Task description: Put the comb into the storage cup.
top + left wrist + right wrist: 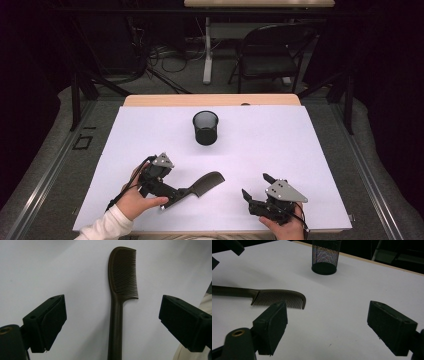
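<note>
Two tongs rest low on the white desk (150, 130), one in each of the person's hands. The left tongs (186, 191) sit at about 7 o'clock on the desk and point toward 3 o'clock; their jaws stand wide apart on either side of the handle of a dark comb (204, 183), well clear of it and not pressing on it. In the left gripper view the comb (120, 302) lies flat on the white surface and runs straight away between the two pads, its teeth facing 3 o'clock in that view. The right tongs (256, 186) sit at about 5 o'clock on the desk, jaws apart, with nothing between them. In the right gripper view the comb (275, 297) lies toward 10 o'clock. A black mesh cup (206, 127) stands upright near the desk's middle, toward 12 o'clock, well apart from the comb and from both tongs.
</note>
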Tool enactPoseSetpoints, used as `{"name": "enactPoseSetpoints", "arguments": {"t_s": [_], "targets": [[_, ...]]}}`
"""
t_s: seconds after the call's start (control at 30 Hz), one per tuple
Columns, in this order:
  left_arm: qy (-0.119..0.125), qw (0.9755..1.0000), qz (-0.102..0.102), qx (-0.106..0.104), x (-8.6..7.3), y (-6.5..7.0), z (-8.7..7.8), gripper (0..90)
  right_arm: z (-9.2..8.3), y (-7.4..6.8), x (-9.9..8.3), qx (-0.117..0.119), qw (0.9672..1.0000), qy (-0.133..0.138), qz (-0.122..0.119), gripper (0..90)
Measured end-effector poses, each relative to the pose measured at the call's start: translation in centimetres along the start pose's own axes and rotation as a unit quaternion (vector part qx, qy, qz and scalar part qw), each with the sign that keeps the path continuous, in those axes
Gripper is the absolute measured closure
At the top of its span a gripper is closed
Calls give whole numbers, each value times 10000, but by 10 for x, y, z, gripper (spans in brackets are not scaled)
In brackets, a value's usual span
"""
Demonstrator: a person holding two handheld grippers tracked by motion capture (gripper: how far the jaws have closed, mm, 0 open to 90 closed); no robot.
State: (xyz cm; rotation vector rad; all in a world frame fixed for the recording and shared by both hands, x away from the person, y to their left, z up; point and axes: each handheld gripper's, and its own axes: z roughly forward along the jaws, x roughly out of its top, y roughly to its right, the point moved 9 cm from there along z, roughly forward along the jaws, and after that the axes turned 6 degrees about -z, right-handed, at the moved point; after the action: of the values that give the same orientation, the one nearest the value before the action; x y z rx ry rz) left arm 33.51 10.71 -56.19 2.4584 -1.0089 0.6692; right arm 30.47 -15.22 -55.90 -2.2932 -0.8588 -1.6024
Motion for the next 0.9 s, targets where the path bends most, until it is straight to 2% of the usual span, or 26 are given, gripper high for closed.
{"name": "enactPoseSetpoints", "arguments": {"t_s": [0.2,0.33,0.5,0.83,0.9], "targets": [[-202,9998,61,56,-5,1,6,82,0,0,-1,5,10000,-24,-1,165],[-333,9992,132,180,-7,0,9,98,1,-1,0,2,10000,7,-5,165],[-475,9983,192,263,-10,-1,12,139,2,-1,-1,5,10000,-2,-8,165],[-740,9962,260,370,-18,0,14,172,2,-1,-1,4,10000,-3,4,165],[-785,9953,360,442,-20,-1,16,172,2,-1,-1,9,10000,-22,-4,165]]}}
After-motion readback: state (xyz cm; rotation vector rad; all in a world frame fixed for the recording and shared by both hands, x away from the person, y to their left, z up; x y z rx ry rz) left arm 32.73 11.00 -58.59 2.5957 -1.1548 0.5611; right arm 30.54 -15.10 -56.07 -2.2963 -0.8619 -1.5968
